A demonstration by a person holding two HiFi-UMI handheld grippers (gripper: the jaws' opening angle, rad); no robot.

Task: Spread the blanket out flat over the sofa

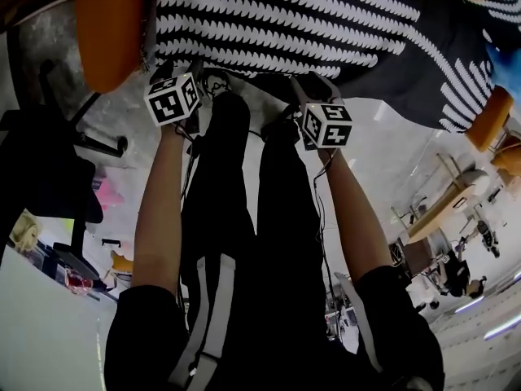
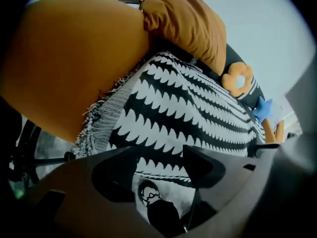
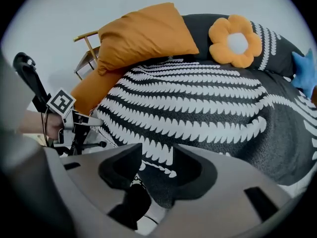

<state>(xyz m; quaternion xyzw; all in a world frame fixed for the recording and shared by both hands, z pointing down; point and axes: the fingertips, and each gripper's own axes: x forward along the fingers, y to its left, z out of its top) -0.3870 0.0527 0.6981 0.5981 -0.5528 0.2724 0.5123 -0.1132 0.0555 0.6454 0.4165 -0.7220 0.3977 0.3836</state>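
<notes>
A black blanket [image 1: 309, 15] with rows of white leaf pattern lies over the orange sofa [image 1: 110, 23], its fringed end against the armrest [image 2: 64, 68]. In the left gripper view the blanket [image 2: 188, 108] hangs just beyond my left gripper [image 2: 159, 155], whose jaws stand wide apart and hold nothing. My right gripper [image 3: 157, 155] is at the front hem of the blanket [image 3: 208, 108]; its jaws stand apart and the hem shows in the gap without being pinched. In the head view both grippers, left [image 1: 175, 76] and right [image 1: 313, 84], sit at the blanket's front edge.
An orange pillow [image 3: 143, 33], a flower cushion [image 3: 235, 41] and a blue star cushion [image 3: 304, 73] rest on the sofa. The person's black-trousered legs [image 1: 244, 218] stand close to the seat front. A black office chair [image 1: 49, 177] is at the left, wooden tables [image 1: 444, 206] at the right.
</notes>
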